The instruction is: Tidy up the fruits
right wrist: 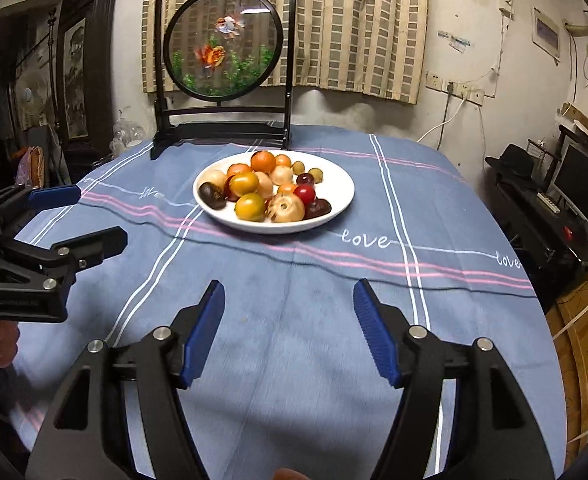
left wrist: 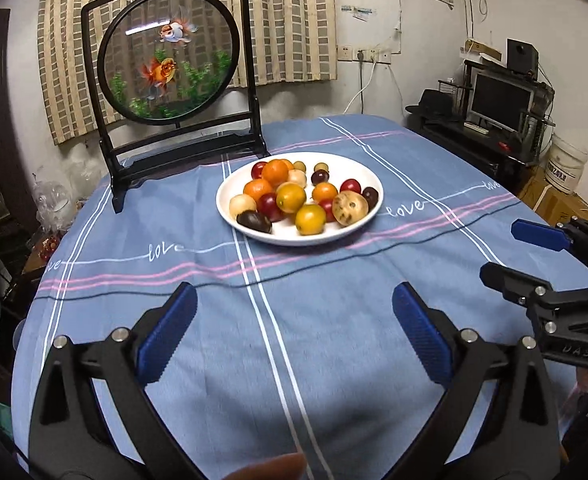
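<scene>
Glossy white plate (left wrist: 367,222) — matt cloth tablecloth (left wrist: 214,360) beneath.

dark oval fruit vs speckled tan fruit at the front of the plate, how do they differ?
The dark oval fruit is near-black and glossy; the speckled tan fruit is pale brown with dark spots. The dark one is smaller and elongated, the tan one bigger and rounder. The dark one lies front-left, the tan one front-right. Both rest on the white plate, untouched.

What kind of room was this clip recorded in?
Most likely a lived-in home room, not a lab. A round table under a blue striped tablecloth holds a white plate of small fruits, beige checked curtains hang behind, and a dark monitor sits on a cluttered side desk.
</scene>
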The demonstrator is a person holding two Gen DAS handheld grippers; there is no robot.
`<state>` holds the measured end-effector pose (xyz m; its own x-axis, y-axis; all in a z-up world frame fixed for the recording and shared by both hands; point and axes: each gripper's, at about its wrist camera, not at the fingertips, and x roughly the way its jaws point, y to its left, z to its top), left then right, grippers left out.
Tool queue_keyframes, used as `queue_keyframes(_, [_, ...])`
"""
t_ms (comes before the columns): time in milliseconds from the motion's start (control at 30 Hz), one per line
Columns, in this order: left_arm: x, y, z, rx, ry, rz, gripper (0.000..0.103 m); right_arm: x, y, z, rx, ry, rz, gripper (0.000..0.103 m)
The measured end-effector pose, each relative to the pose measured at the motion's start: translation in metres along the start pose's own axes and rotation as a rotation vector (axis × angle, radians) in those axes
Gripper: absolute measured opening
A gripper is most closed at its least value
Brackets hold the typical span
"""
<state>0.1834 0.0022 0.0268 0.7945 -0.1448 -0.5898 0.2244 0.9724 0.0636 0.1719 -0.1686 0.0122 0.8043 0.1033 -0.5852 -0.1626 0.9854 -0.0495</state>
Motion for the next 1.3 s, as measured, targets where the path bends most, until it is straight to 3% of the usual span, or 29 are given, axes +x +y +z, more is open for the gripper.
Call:
queue_keyframes(333, [-0.009,-0.003,-0.014,-0.022,0.019,-0.009,0.1,-0.013,0.006,-0.018,-0.032,0.022,-0.021,0.067])
queue_keyframes(1300, [-0.008,-0.007,-0.02,-0.018,0.039,-0.016,0.1,-0.016,0.002,-0.023,-0.016,0.04,-0.032,0.067])
